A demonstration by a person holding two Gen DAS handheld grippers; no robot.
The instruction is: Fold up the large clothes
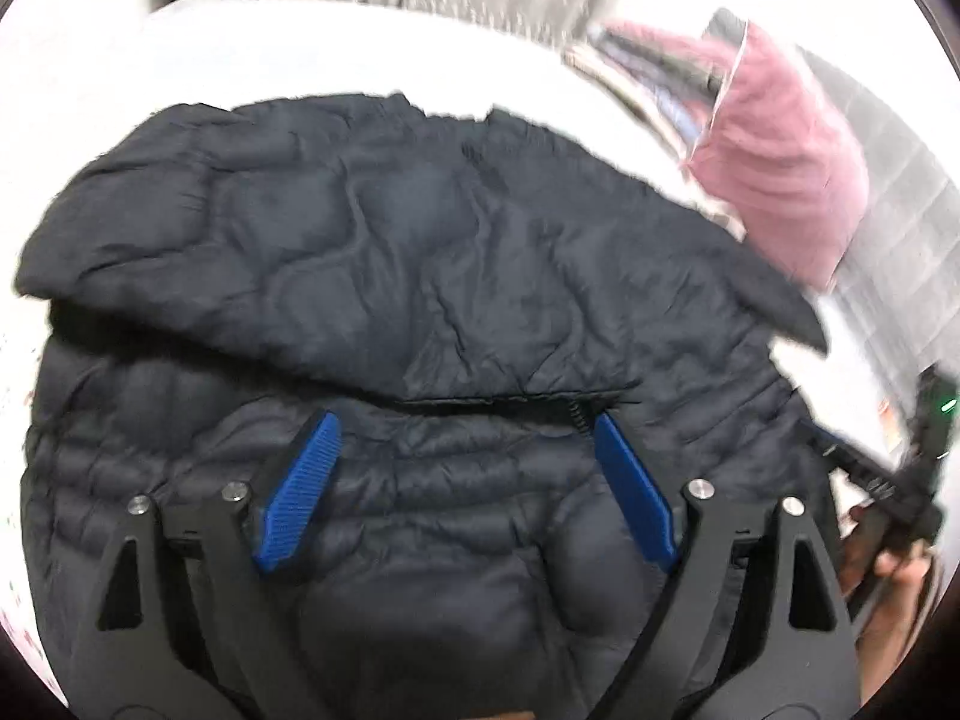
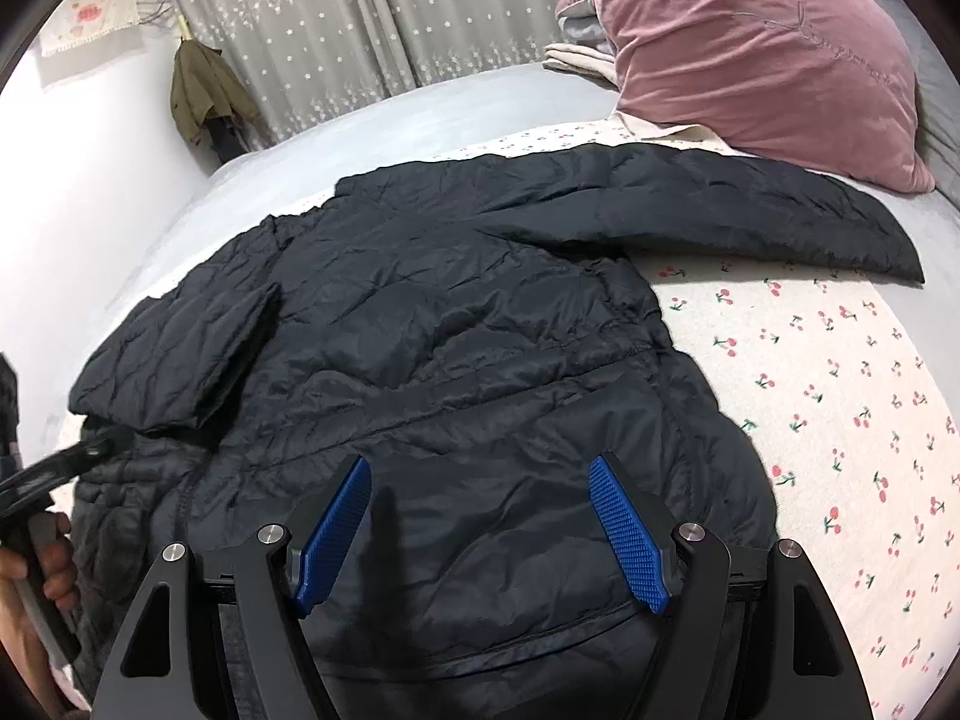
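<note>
Right wrist view alone shows jacket [image 2: 420, 330] sleeve [image 2: 750, 210] outstretched; both grippers' fingers [image 2: 630, 540] spread, pinching nothing.

Quilted, slightly shiny jacket [image 2: 456, 360] lies beside velvety pillow [image 2: 750, 54] on printed cotton sheet [image 2: 840, 420].

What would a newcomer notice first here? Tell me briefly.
A dark quilted puffer jacket sprawls across the bed, one sleeve folded over its body on the left, the other stretched out to the right. A pink velvet pillow sits behind it on the cherry-print sheet.
</note>
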